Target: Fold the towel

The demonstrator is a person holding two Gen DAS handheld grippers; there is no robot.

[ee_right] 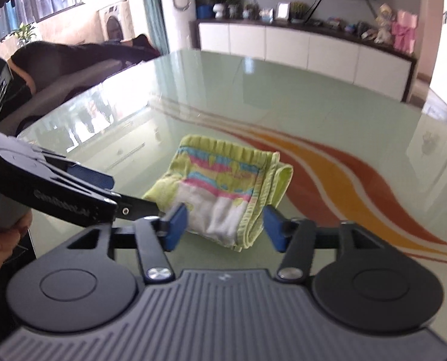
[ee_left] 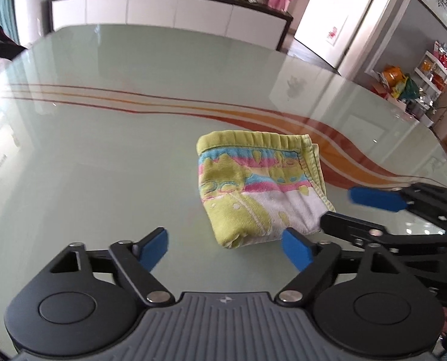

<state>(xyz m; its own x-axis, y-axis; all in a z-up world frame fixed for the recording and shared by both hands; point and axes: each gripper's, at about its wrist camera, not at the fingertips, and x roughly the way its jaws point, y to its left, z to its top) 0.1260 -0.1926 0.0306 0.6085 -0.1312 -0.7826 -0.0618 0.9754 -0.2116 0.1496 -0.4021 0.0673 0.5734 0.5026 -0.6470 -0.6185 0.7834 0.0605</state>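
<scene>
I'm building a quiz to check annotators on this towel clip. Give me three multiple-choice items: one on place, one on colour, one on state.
1. Where does the towel lie?
A. on the glass table
B. on the white sideboard
C. on a chair

2. What colour is the towel's border?
A. red
B. yellow-green
C. black

3. How does the right gripper stand?
A. shut on the towel
B. open, pads clear of the towel
C. shut and empty

Answers:
1 A, it rests folded on the striped tabletop.
2 B, the hem is yellow-green in both views.
3 B, its blue pads stand apart on either side of the towel's near end.
</scene>
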